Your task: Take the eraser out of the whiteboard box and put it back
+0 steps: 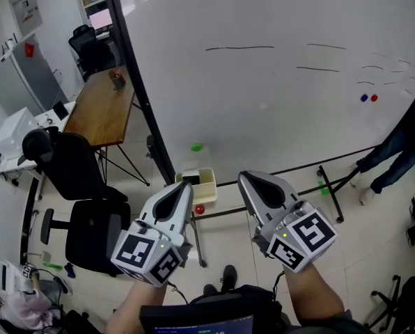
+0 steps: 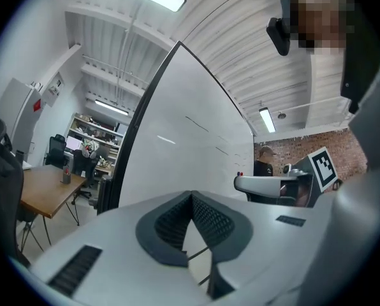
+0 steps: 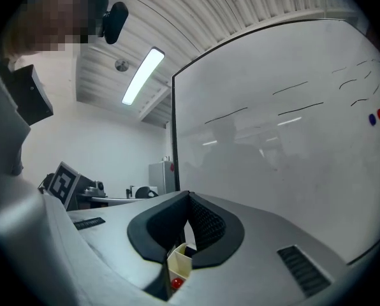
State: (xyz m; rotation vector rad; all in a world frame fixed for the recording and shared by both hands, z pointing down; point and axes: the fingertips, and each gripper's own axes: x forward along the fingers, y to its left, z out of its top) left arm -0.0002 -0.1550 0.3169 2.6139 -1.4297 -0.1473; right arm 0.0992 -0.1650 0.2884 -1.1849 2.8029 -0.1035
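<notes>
A ceiling tube light (image 3: pixel 142 75) and others like it are lighting the room brightly and evenly, and the whiteboard (image 1: pixel 277 82) is giving back only soft, pale streaks of glare. Both gripper views are bending straight lines hard and fading to black at their round edges, with the left gripper (image 2: pixel 191 195) and right gripper (image 3: pixel 189 195) blurring up close. The head view is showing crisp detail and faint floor shadows.

Wooden desk (image 1: pixel 102 111) beside black chairs (image 1: pixel 74 172)

wooden desk (image 1: pixel 99 110) at left, black office chair (image 1: pixel 72 169) beside it.
</notes>
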